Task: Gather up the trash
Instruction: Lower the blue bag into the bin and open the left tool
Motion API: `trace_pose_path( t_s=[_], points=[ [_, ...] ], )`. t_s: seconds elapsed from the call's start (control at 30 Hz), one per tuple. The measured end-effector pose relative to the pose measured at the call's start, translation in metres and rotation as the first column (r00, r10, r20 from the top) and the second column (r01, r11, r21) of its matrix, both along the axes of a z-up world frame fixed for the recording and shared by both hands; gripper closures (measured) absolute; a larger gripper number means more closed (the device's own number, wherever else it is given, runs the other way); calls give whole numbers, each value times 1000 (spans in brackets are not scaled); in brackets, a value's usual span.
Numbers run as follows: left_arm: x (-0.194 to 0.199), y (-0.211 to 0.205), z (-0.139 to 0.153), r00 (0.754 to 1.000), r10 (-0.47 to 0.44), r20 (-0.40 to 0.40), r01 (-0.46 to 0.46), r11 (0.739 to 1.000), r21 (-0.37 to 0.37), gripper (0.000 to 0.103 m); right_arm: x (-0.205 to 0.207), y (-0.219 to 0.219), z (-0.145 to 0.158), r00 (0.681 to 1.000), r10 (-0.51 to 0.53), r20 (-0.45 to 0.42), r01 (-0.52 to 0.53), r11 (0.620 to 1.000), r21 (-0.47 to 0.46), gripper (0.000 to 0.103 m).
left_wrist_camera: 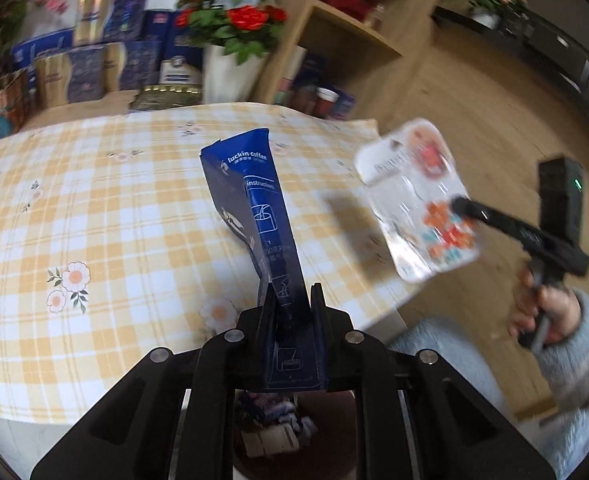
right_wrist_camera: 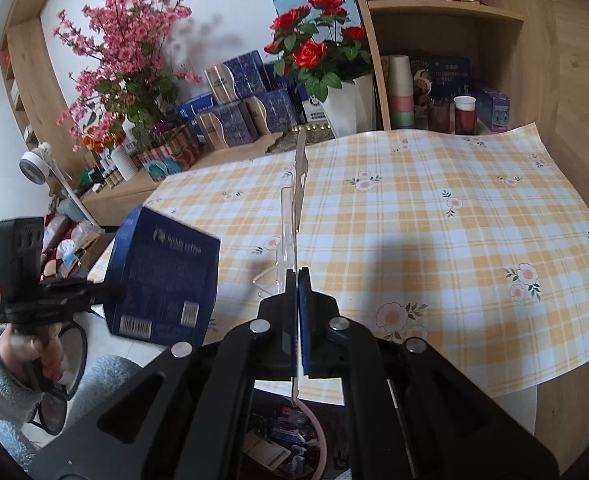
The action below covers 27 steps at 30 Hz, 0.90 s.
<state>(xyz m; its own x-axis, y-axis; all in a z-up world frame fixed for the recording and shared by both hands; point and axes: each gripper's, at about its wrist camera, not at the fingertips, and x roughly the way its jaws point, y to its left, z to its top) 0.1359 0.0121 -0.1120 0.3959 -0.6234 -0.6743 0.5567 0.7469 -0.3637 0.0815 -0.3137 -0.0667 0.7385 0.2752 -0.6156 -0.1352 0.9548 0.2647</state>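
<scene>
My left gripper (left_wrist_camera: 290,294) is shut on the lower end of a flattened blue coffee carton (left_wrist_camera: 254,208), which stands up over the table's near edge. In the right wrist view the same blue carton (right_wrist_camera: 162,276) hangs at the left in the left gripper (right_wrist_camera: 112,292). My right gripper (right_wrist_camera: 297,276) is shut on a clear plastic blister pack (right_wrist_camera: 292,216), seen edge-on here. From the left wrist view the blister pack (left_wrist_camera: 414,200) shows its printed face, with the right gripper (left_wrist_camera: 460,204) clamped on its edge beyond the table's right side.
A yellow checked tablecloth (left_wrist_camera: 94,200) (right_wrist_camera: 454,240) covers the table. Below both grippers sits a trash bin (left_wrist_camera: 330,412) (right_wrist_camera: 320,436) holding several wrappers. A rose vase (right_wrist_camera: 346,108), blue boxes (right_wrist_camera: 234,120) and a wooden shelf (right_wrist_camera: 446,12) line the far side.
</scene>
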Motion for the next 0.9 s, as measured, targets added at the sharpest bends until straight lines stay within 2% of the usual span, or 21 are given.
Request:
trace_pose_path(
  t_s=[0.2, 0.37, 0.53, 0.63, 0.73, 0.9],
  points=[
    [-38, 6, 2, 996, -67, -67, 66, 998, -11, 87, -23, 7, 6, 1000, 8, 29, -8, 1000, 18, 98],
    [-69, 1, -16, 982, -148, -119, 153, 987, 38, 87, -40, 9, 2, 999, 13, 31, -14, 999, 34, 98],
    [-90, -9, -41, 957, -218, -190, 236, 969, 78, 87, -51, 9, -2, 1000, 17, 25, -18, 1000, 26, 98],
    [-97, -19, -55, 945, -253, -208, 281, 953, 117, 87, -55, 6, -3, 1000, 14, 21, -15, 999, 29, 98],
    [-97, -29, -67, 932, -270, -240, 306, 944, 127, 87, -57, 2, -6, 1000, 7, 17, -7, 1000, 26, 98],
    [-107, -48, -82, 902, -334, -273, 383, 912, 149, 87, -63, -3, -10, 1000, -5, 16, 5, 999, 37, 98]
  ],
)
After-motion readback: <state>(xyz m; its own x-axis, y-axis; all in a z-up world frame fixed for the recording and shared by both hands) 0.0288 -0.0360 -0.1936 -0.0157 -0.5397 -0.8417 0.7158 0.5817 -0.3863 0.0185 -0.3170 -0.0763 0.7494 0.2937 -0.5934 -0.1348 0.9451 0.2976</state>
